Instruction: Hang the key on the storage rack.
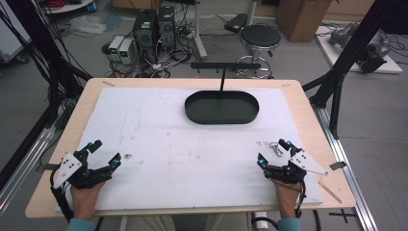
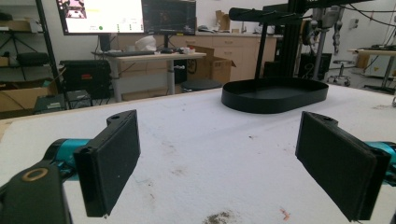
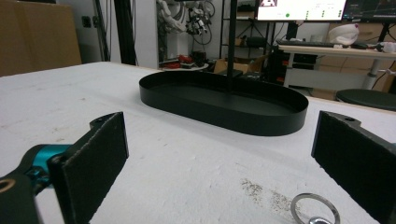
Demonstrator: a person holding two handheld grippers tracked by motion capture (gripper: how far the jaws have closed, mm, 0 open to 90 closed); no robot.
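1. Two grippers sit at the near corners of the worktop (image 1: 308, 120), which is covered by a white, lightly stained mat (image 1: 192, 154).
2. At the far left, the left gripper (image 1: 102, 154) rests low over the mat's near-left corner, held by a hand (image 1: 85, 198) coming in from the bottom edge. Its fingers (image 2: 112, 163) are spread wide with nothing between them; a small dark speck of dirt lies on the mat just beside them.
3. Toward the middle and farther back, a black oval tray (image 1: 222, 107) sits on the mat, well apart from both grippers. A thin black post (image 1: 223, 82) rises from it, topped by a horizontal bar (image 1: 226, 65). The tray's floor looks bare in both gripper views.
4. To the right, near the mat's near-right corner, a small metal key ring (image 1: 276, 147) lies flat on the mat; what is attached to it is too small to tell.
5. At the far right, the right gripper (image 1: 274, 152) has its fingers (image 3: 91, 163) spread wide, and the ring (image 3: 312, 210) lies between them, nearer the right finger, not touched by either.
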